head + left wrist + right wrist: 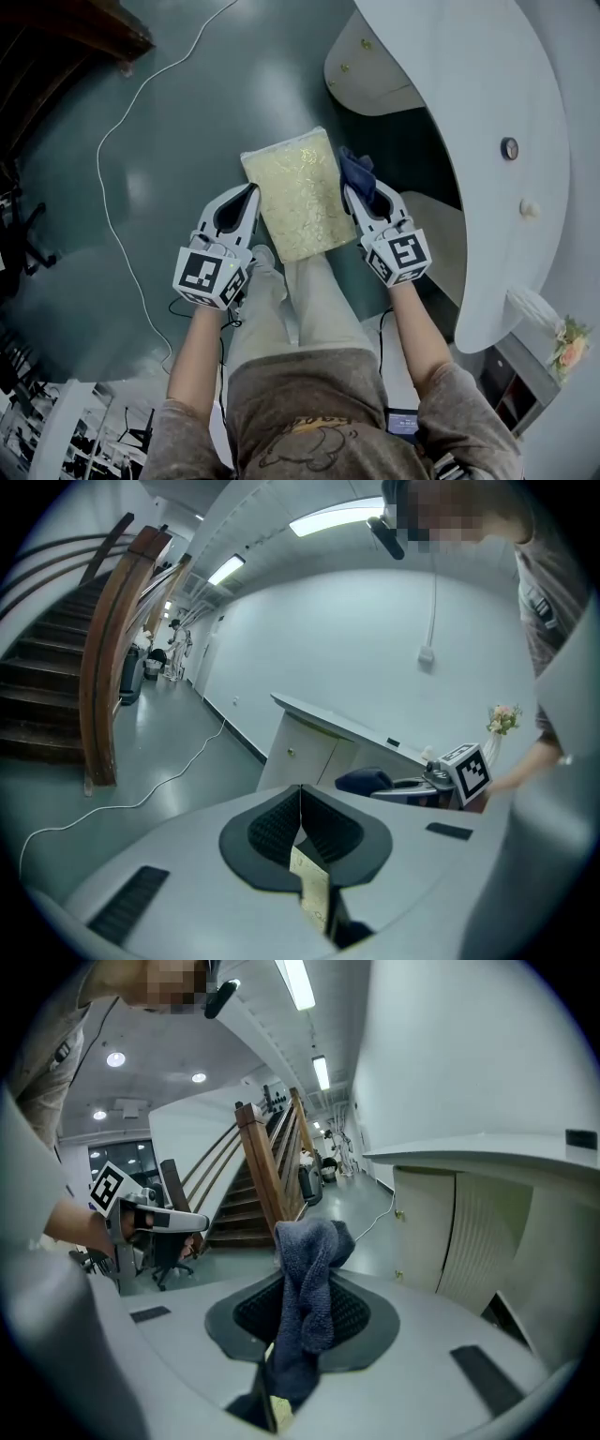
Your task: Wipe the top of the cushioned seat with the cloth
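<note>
The cushioned seat (298,192) is a pale yellow rectangle standing on the dark floor just in front of the person's legs. My right gripper (354,194) hangs by the seat's right edge, shut on a dark blue cloth (357,172). In the right gripper view the cloth (305,1302) bunches up out of the clamped jaws. My left gripper (247,199) sits at the seat's left edge. Its jaws are shut with nothing between them (300,810), and a sliver of the seat (315,894) shows below them.
A curved white counter (487,112) with a cabinet (367,75) runs along the right, close to the seat. A white cable (120,141) trails over the floor on the left. A wooden staircase (66,686) rises further left. Flowers (569,347) stand at the lower right.
</note>
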The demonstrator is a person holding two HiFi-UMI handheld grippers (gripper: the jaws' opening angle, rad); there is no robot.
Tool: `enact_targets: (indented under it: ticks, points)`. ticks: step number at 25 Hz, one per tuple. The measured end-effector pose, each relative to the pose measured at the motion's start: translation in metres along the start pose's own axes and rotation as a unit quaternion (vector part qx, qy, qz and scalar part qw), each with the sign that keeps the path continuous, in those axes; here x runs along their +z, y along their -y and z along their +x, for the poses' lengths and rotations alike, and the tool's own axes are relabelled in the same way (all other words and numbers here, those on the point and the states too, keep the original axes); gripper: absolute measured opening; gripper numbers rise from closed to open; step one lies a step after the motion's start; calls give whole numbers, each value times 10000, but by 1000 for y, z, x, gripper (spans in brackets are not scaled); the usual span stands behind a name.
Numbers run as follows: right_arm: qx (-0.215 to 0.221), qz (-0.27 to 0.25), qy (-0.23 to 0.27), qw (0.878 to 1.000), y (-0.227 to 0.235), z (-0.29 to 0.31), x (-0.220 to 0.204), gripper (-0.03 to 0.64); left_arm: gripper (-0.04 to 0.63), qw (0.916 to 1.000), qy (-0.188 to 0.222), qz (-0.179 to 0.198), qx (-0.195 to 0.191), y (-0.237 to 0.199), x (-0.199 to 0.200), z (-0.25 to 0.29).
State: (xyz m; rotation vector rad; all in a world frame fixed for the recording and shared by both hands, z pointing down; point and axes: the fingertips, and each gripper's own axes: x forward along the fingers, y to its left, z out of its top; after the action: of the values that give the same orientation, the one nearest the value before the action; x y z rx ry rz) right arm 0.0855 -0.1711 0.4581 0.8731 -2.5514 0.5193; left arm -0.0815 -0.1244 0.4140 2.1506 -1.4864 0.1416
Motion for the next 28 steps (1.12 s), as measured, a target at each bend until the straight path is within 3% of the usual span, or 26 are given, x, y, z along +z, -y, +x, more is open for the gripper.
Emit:
enact_targets:
  ticks: [14, 23, 28]
  points:
    - [-150, -93, -431, 9989, 57, 78, -53, 89, 20, 9998, 15, -168, 84, -18, -32, 26]
    - [-156, -499, -1189, 9915, 84, 138, -102, 88, 20, 9995, -105, -236, 168, -33, -48, 19]
    - [-222, -463, -1574, 9862, 97, 158, -128, 88, 18, 9993, -156, -254, 226, -42, -52, 17]
